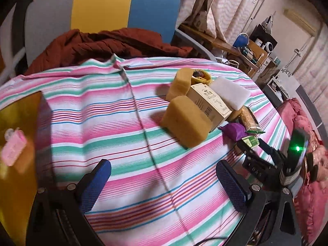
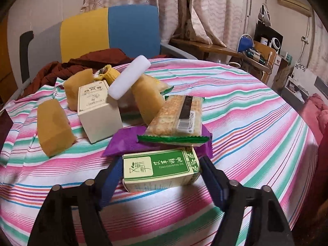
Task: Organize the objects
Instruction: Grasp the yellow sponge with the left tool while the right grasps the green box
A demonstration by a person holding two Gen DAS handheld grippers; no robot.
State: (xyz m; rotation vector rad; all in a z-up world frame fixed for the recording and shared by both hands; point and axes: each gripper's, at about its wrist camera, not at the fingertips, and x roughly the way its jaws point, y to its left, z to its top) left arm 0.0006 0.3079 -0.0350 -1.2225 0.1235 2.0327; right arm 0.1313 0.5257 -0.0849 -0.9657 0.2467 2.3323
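Bench (image 1: 127, 135), round, under striped cloth: wide bare stretch on the left; clutter bunched toward the right edge.
Left gripper (image 1: 164, 184): angled down over bare cloth, jaws wide, empty.
Right gripper (image 2: 160, 176): angled down, jaws flanking the green essential-oil box (image 2: 160, 170); contact unclear.
Yellow sponge blocks (image 2: 54, 127), soft, squared; glossy cracker packet (image 2: 178, 116).

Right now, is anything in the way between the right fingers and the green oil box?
Nothing visible is. The green oil box already sits between the right gripper fingers, with the striped cloth beneath. The purple packet and cracker pack lie behind it, beyond the fingers.
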